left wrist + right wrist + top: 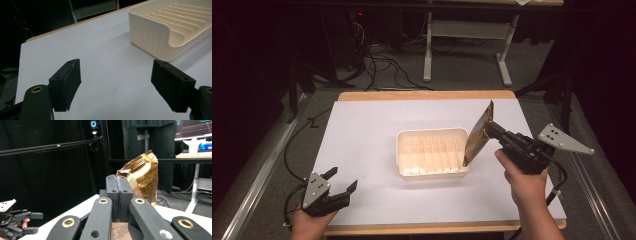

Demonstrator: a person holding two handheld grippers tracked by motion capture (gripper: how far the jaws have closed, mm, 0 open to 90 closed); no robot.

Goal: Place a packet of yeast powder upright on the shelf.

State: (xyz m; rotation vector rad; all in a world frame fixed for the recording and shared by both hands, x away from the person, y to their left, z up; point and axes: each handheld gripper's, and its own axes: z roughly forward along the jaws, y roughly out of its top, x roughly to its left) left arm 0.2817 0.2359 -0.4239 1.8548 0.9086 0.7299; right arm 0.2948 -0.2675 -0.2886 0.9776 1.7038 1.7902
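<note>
Centrally on white bench (362, 150): cream ribbed tray (432, 131). Right hand-held gripper (488, 128), jaws clamped on gold foil packet (478, 134), holds it above tray's right end. Left hand-held gripper (343, 180) gapes wide, empty, near bench's front-left corner.

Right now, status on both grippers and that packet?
Left gripper open, idle near table corner. Right gripper shut on gold packet, held above right end of cream tray. Nothing in the way.

Wooden table (427, 95), white sheet (362, 150) over it, cream tray (432, 172) on sheet
</note>
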